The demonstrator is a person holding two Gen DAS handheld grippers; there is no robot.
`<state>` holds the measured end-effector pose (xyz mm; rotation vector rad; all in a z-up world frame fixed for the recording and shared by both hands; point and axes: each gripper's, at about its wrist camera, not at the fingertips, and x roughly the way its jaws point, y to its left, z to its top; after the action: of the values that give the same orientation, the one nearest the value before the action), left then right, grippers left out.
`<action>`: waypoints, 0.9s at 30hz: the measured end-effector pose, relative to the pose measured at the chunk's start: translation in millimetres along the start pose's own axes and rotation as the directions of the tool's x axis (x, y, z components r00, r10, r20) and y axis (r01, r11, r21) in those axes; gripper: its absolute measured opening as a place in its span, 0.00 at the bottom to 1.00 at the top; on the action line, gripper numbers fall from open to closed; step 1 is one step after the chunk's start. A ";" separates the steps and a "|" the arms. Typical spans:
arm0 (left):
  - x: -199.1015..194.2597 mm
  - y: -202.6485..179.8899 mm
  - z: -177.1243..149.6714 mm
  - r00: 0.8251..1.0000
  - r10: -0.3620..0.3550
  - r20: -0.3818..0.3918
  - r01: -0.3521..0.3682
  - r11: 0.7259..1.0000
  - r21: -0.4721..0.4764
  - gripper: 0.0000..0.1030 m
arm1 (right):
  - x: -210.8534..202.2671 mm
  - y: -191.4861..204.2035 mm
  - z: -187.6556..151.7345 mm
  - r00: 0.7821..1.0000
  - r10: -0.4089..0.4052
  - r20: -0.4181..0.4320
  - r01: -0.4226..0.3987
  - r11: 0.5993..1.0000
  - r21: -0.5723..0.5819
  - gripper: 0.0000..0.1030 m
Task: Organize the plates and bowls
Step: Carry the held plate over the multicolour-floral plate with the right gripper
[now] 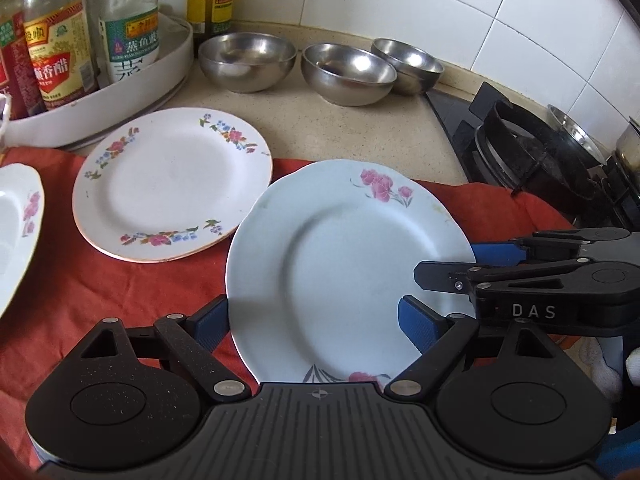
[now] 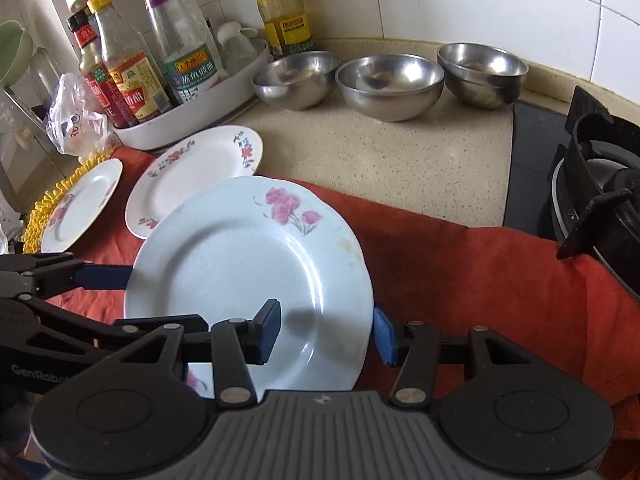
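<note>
A pale blue plate (image 1: 340,248) (image 2: 240,264) with pink flowers sits over the red cloth (image 1: 80,280), and both grippers hold it. My left gripper (image 1: 314,322) grips its near left rim, with one blue pad under the edge and the other on top. My right gripper (image 2: 326,334) is shut on the near right rim the same way. A white floral plate (image 1: 172,184) (image 2: 196,168) lies just behind, its edge under the blue plate's rim. A third plate (image 2: 80,204) rests on a yellow mat at the far left. Three steel bowls (image 1: 248,60) (image 1: 348,72) (image 1: 408,64) stand by the tiled wall.
A white tray (image 1: 100,92) (image 2: 192,120) of sauce bottles stands at the back left, with a plastic bag (image 2: 76,120) beside it. A black gas stove (image 1: 540,160) (image 2: 600,200) borders the counter on the right. Beige countertop (image 2: 400,160) lies between the cloth and the bowls.
</note>
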<state>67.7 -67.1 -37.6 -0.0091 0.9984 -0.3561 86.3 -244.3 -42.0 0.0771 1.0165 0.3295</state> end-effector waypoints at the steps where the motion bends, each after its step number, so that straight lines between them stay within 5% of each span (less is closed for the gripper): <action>1: 1.9 1.4 -0.6 1.000 -0.003 -0.013 0.003 1.000 -0.003 0.88 | 2.1 -0.2 0.7 1.000 0.000 -0.009 0.000 1.000 -0.006 0.49; 5: 5.5 13.0 -3.4 0.999 0.017 -0.048 -0.018 1.000 -0.025 0.86 | 7.3 -7.0 5.5 1.000 -0.003 -0.031 0.002 1.000 -0.021 0.50; 15: -16.5 76.0 17.1 0.985 0.170 0.041 -0.157 0.962 -0.225 0.95 | 20.5 -3.9 56.6 0.998 -0.002 0.058 0.008 0.995 -0.096 0.58; 27: 8.4 115.3 38.1 0.995 0.092 0.032 -0.078 0.948 -0.309 0.96 | 81.9 37.5 122.4 0.999 0.025 0.020 -0.023 0.995 -0.101 0.61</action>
<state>136.5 33.1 -43.3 -0.2548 0.9970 -0.1173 220.3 -172.8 -36.5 0.0021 0.9775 0.4006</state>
